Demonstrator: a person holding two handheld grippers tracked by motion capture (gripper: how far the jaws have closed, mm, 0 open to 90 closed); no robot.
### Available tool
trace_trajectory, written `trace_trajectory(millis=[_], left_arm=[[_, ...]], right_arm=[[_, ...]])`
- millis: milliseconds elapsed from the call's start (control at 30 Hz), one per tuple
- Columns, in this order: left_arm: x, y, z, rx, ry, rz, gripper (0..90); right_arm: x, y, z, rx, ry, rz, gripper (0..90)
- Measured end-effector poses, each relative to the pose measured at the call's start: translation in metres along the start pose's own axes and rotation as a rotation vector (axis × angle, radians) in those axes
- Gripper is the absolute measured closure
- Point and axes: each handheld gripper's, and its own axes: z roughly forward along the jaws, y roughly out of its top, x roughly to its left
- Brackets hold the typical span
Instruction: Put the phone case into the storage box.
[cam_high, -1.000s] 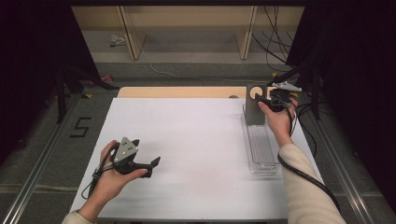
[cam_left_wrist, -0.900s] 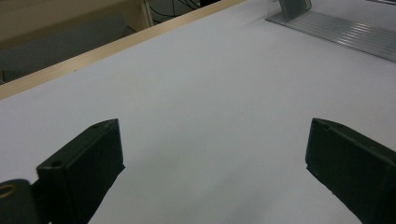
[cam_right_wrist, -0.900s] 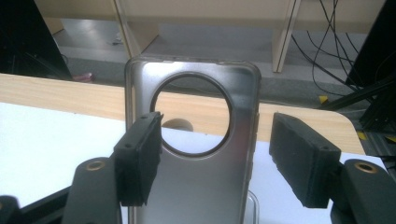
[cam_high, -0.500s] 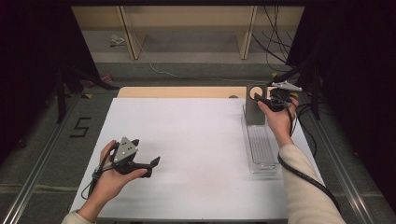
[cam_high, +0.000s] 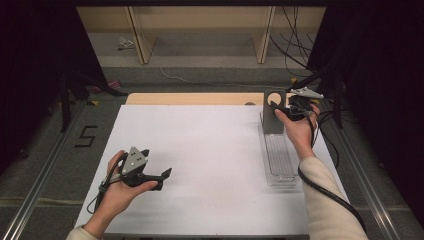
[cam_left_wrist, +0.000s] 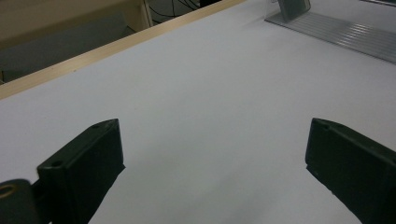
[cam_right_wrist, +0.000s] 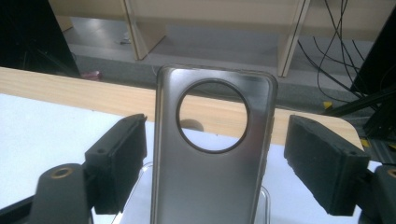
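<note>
Nearest the person, the left gripper (cam_high: 162, 176) rests low over the white worktop (cam_high: 200, 150), jaws spread wide with nothing but bare sheet between them. It looks idle and well apart from the work, so I see little risk there beyond its cable dragging if the hand moves.

Farther out, at the far right, the right gripper (cam_high: 280, 111) is at the phone case (cam_right_wrist: 212, 154), which stands upright in the far end of the clear ribbed rack (cam_high: 278, 159). Its jaws have just been opening; the case stands between them, with a gap on each side, so the pads no longer press on it.

The worry, to my eye, is the withdrawal. The case is thin and tall, and if a pad brushes its edge as the hand pulls back, it could tip out of its slot or slide the light rack along the sheet. A straight pull back should avoid that.

Beyond the wooden edge (cam_high: 195, 98), cables trail on the floor, clear of all this.
</note>
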Motion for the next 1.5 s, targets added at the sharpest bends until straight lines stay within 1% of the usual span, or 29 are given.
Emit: trace_trajectory(millis=[167, 500, 833, 1200, 1500], left_arm=[[0.000, 0.000, 0.000, -0.001, 0.000, -0.005, 3.7], [0.001, 0.000, -0.001, -0.003, -0.001, -0.008, 3.8], [0.000, 0.001, -0.001, -0.007, -0.002, -0.005, 3.8], [0.001, 0.002, -0.002, -0.015, -0.003, -0.009, 4.1], [0.001, 0.002, -0.002, -0.020, -0.001, -0.010, 4.2]], right_arm=[[0.002, -0.001, -0.003, 0.007, 0.007, -0.012, 21.2], [0.009, 0.001, -0.013, -0.003, 0.019, -0.021, 21.2], [0.010, -0.003, -0.026, -0.008, 0.025, -0.029, 21.2], [0.014, -0.005, -0.035, -0.012, 0.035, -0.034, 21.2], [0.019, -0.009, -0.046, -0.013, 0.062, -0.036, 21.1]])
